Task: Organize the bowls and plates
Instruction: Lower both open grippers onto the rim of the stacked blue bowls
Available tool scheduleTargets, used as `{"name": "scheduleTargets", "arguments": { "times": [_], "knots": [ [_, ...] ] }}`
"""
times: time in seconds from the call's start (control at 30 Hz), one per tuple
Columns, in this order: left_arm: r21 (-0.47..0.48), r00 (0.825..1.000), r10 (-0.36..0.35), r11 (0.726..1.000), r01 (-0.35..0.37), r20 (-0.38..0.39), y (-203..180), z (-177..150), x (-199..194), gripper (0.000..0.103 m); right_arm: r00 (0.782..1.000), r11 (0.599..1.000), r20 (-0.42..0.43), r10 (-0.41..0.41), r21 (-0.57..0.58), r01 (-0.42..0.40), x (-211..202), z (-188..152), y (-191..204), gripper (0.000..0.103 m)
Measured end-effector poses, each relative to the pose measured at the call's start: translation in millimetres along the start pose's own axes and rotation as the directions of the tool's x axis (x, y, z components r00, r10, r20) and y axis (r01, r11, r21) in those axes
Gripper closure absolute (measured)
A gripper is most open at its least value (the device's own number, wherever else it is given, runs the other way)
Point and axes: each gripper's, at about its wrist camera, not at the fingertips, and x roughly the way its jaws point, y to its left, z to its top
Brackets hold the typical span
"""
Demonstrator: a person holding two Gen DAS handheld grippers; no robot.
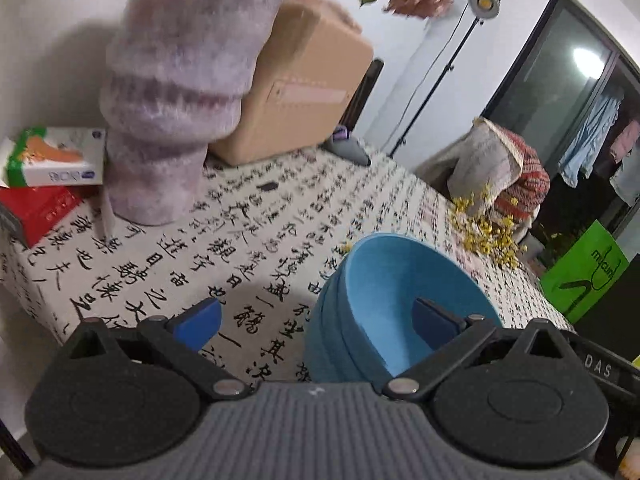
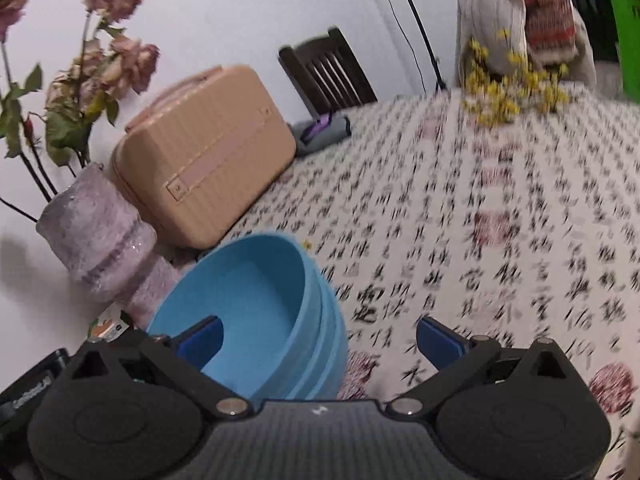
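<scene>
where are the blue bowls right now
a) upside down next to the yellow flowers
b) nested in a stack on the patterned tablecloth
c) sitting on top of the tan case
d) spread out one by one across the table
b: the blue bowls sit one inside another, rims up, on the tablecloth, in front of the tan case and well apart from the yellow flowers.

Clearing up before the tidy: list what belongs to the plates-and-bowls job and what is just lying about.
Belongs to the job:
stacked blue bowls
left claw, open
right claw, open

Just lying about:
beige case
pink vase
yellow flowers
red box
</scene>
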Motion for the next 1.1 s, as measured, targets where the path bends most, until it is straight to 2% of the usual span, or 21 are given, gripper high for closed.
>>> {"name": "scheduleTargets", "arguments": {
  "times": [0.17,0.27,0.37,0.47,0.57,0.8,0.93,1.1],
  "knots": [
    [0.01,0.994,-0.039,0.999,0.041,-0.106,9,11,18,0.0,0.999,1.0,-0.035,-0.015,0.009,0.015,7,1,1,0.0],
    [0.057,0.974,-0.099,0.992,0.113,-0.205,7,16,33,0.0,0.997,1.0,-0.073,-0.018,0.022,0.019,10,5,-3,0.0],
    [0.113,0.952,-0.115,0.982,0.152,-0.284,4,22,43,0.0,0.991,0.997,-0.135,-0.008,0.076,0.019,15,9,-13,0.0],
    [0.149,0.948,-0.125,0.973,0.174,-0.293,2,32,42,0.0,0.982,0.993,-0.187,0.001,0.114,0.021,19,13,-19,0.0],
    [0.148,0.946,-0.131,0.972,0.181,-0.297,2,44,43,0.0,0.982,0.995,-0.19,-0.018,0.092,0.036,19,16,-17,0.0],
    [0.2,0.912,-0.079,0.965,0.172,-0.403,-11,56,66,0.0,0.973,0.995,-0.229,-0.025,0.093,0.047,25,21,-16,0.0],
    [0.186,0.891,-0.072,0.967,0.172,-0.448,-8,58,76,0.0,0.972,0.994,-0.234,-0.021,0.096,0.044,28,24,-14,0.0],
    [0.2,0.882,-0.057,0.965,0.169,-0.469,-9,58,79,0.0,0.966,0.996,-0.258,-0.031,0.079,0.053,32,23,-8,0.001]
  ]
}}
